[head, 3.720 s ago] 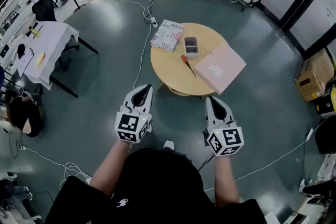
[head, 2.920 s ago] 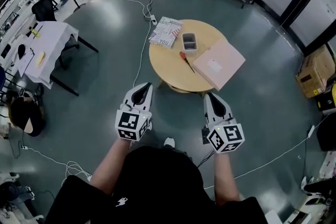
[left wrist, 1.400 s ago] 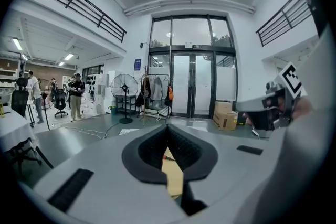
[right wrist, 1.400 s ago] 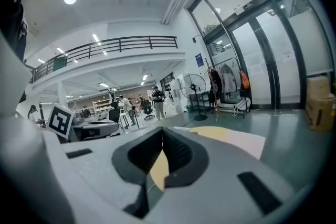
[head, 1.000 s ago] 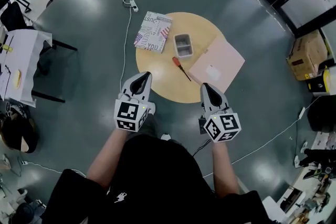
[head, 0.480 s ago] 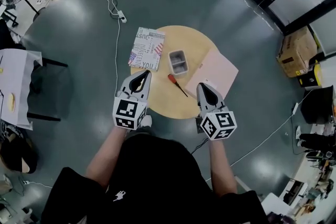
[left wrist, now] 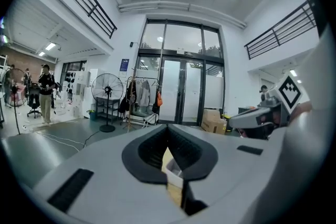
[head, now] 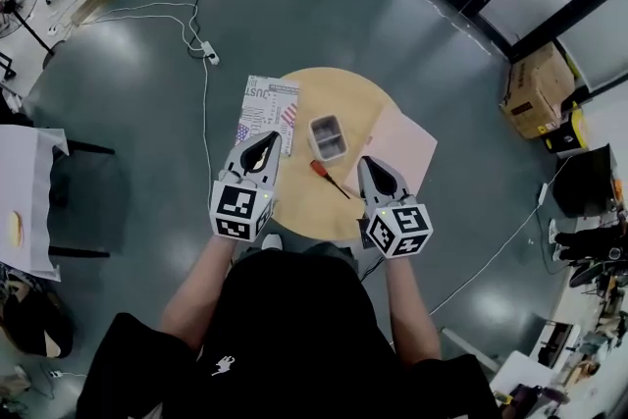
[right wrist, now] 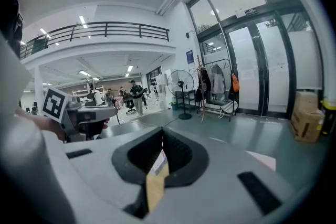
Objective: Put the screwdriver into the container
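Though apart, one screwdriver [head: 329,179], one container [head: 327,136].

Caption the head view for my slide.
Left gripper and right gripper, both shut and empty, hover at the round table; the screwdriver lies beside the grey container, not in it.

1. The head view is looking steeply down from well above the round table [head: 304,206].
2. The left gripper view is facing level along its own jaws toward the glass doors [left wrist: 181,89].
3. The right gripper view is facing likewise, catching the left gripper [right wrist: 105,114] and sharing the standing fan [right wrist: 180,81].
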The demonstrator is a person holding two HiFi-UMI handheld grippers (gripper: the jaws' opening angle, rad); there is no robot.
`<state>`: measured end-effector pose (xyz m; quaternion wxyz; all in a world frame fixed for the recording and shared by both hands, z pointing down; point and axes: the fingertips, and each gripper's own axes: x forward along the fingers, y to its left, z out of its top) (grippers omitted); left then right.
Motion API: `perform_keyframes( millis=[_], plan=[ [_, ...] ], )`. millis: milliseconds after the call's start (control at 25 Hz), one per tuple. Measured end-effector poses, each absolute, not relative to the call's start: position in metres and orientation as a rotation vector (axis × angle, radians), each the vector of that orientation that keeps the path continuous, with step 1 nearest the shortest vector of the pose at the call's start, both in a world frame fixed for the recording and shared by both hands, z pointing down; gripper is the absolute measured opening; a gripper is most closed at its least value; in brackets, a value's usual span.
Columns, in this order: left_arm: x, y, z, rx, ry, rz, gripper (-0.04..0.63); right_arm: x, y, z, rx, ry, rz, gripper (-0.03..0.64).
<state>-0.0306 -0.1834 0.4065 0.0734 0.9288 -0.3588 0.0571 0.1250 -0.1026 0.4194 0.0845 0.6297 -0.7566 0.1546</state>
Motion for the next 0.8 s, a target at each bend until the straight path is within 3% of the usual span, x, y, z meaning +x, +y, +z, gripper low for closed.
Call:
perform_keyframes(
  millis=[800],
  plan=[
    [-0.052,-0.170,0.502,2.621,-1.069,0.364,0.002,0.092,-0.129,0.581,1.392,-2.141,0.585,0.005]
  ],
)
